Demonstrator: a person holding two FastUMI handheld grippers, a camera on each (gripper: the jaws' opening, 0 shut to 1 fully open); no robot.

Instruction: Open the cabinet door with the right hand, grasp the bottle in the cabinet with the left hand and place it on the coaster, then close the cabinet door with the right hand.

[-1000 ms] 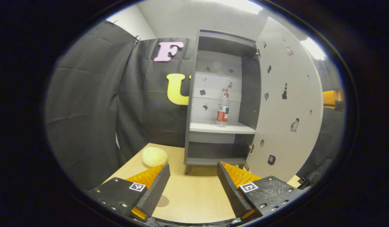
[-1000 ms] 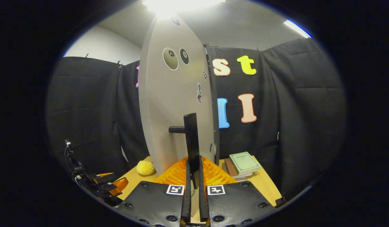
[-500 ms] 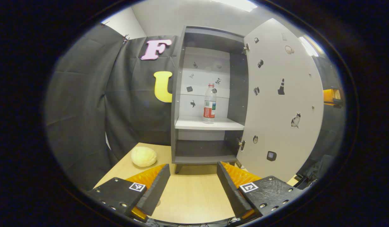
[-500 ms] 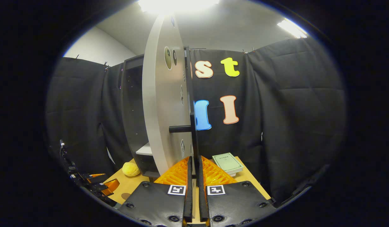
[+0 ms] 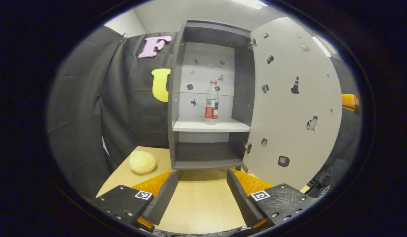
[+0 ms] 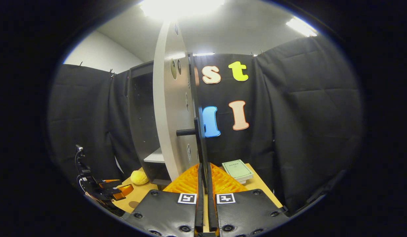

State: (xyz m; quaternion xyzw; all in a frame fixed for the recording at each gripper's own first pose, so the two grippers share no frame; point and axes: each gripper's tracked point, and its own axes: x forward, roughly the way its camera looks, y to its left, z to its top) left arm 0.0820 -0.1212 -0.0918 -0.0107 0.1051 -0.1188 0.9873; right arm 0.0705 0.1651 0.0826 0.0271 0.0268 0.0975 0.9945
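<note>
Clear plastic bottle with a red label and red cap (image 5: 212, 102) stands upright on the pale middle shelf (image 5: 210, 125) of the tall dark grey cabinet (image 5: 174, 98), toward the shelf's back. The cabinet's pale grey door dotted with small stickers (image 5: 292, 102) is swung wide to the right. My left tool (image 5: 201, 184) hangs above the light wooden counter (image 5: 200, 204) with its fingers spread wide and nothing between them, well short of the bottle. A soft yellow round toy (image 5: 142, 162) lies on the counter just left of the cabinet's foot.

In the right gripper view my right tool (image 6: 203, 192) has its fingers drawn almost together around the lower end of the door's black bar handle (image 6: 199, 144); they seem to pinch it, though the contact is hard to make out. I see the door edge-on here. A small pale green book (image 6: 237, 169) sits on a stack on the counter to the right. A dark round patch at the counter's near left edge may be the coaster (image 6: 134, 204).
</note>
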